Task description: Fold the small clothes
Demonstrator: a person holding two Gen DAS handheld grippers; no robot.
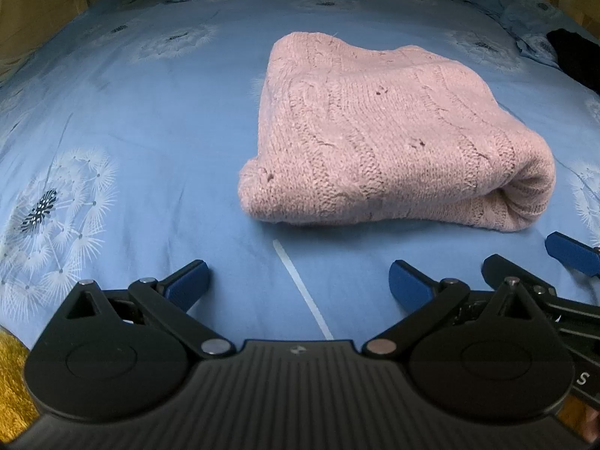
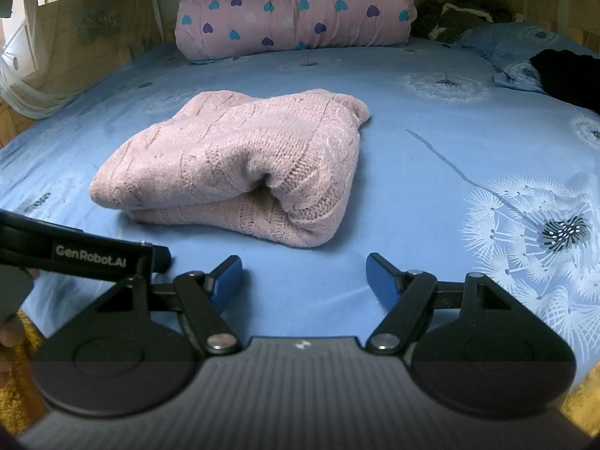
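Note:
A pink knitted sweater [image 1: 386, 138] lies folded in a thick bundle on the blue bedsheet [image 1: 150, 112]. It also shows in the right wrist view [image 2: 240, 165], with its rolled fold facing me. My left gripper [image 1: 298, 281] is open and empty, low over the sheet, just short of the sweater's near edge. My right gripper [image 2: 303, 277] is open and empty, also just in front of the sweater. One blue finger of the right gripper [image 1: 570, 253] shows at the right edge of the left wrist view. The left gripper's black body [image 2: 86, 255] shows at the left of the right wrist view.
A pink rolled quilt with hearts [image 2: 296, 11] lies at the bed's far end. A dark garment [image 2: 566, 75] and a blue pillow [image 2: 506, 41] are at the far right. A yellow rug [image 1: 15, 378] shows below the bed's near edge. Wooden walls surround the bed.

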